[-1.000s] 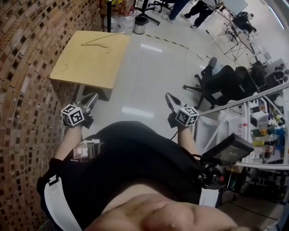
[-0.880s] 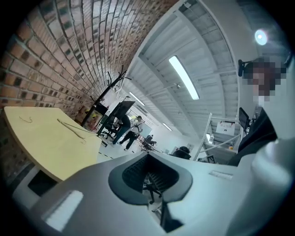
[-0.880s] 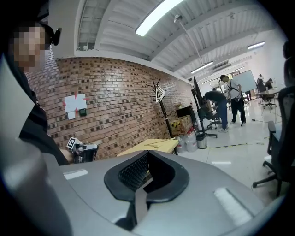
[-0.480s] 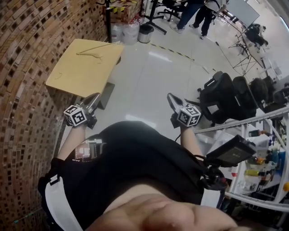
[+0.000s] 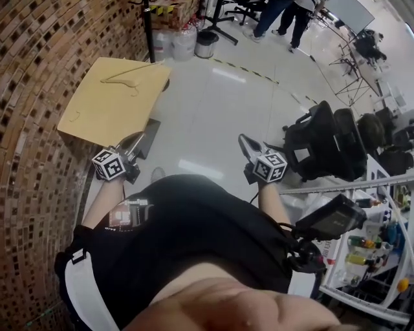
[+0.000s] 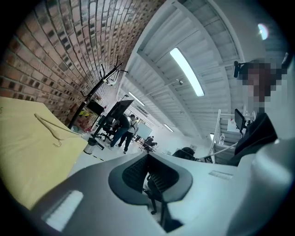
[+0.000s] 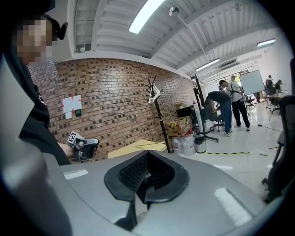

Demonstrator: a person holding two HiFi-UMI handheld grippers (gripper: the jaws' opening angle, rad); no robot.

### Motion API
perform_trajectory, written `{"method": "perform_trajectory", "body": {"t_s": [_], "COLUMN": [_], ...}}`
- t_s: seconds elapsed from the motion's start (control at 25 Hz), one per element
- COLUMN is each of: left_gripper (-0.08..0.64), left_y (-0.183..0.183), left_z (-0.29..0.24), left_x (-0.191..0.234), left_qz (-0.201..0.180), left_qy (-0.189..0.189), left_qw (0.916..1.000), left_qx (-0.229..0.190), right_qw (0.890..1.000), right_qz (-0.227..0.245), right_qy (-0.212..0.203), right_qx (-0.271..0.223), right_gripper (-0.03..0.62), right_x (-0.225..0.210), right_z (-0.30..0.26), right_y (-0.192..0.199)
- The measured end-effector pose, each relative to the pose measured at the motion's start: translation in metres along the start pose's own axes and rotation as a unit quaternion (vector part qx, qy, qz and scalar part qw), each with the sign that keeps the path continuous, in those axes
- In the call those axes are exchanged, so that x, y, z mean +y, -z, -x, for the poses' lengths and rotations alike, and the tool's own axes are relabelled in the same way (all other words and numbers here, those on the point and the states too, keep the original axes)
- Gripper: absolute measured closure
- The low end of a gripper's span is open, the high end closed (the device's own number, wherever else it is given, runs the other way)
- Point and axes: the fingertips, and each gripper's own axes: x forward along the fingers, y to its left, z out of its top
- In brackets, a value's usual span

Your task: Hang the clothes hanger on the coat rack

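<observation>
A thin wire clothes hanger (image 5: 126, 72) lies on the far part of the yellow table (image 5: 97, 110) by the brick wall. It also shows in the left gripper view, where the hanger (image 6: 50, 129) rests on the table (image 6: 23, 156). The black coat rack (image 7: 156, 103) stands just beyond the table; in the head view only the coat rack pole (image 5: 148, 29) shows. My left gripper (image 5: 134, 143) is shut and empty, short of the table's near corner. My right gripper (image 5: 244, 142) is shut and empty too, out over the bare floor. In their own views the left gripper (image 6: 148, 156) and the right gripper (image 7: 147, 155) have their pads together.
The brick wall (image 5: 32, 142) runs along the left. Water bottles and a bin (image 5: 184, 42) stand by the rack's foot. Black office chairs (image 5: 323, 139) and white shelving (image 5: 362, 258) fill the right. People (image 5: 284, 13) stand at the far end. A small hook (image 5: 74, 117) lies on the table.
The table with the hanger has come nearer and slid to the left in the head view as the person walks forward. Both grippers stay shut in front of the body.
</observation>
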Motion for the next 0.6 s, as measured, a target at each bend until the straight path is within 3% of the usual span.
{"method": "perform_trajectory", "body": {"t_s": [0.4, 0.6], "left_gripper": [0.56, 0.56], "left_y": [-0.06, -0.089], "left_z": [-0.081, -0.125], "left_x": [0.107, 0.157], "left_qz": [0.013, 0.017], "left_qy": [0.071, 0.101], "left_qw": [0.9968, 0.9934], "left_qx": [0.034, 0.051], "right_qw": [0.997, 0.994], "right_qz": [0.039, 0.031], "right_qy": [0.065, 0.1], "right_qx": [-0.002, -0.017], "right_gripper": [0.577, 0.577], "right_x": [-0.027, -0.052], "right_z": [-0.087, -0.139], "right_y": [-0.066, -0.099]}}
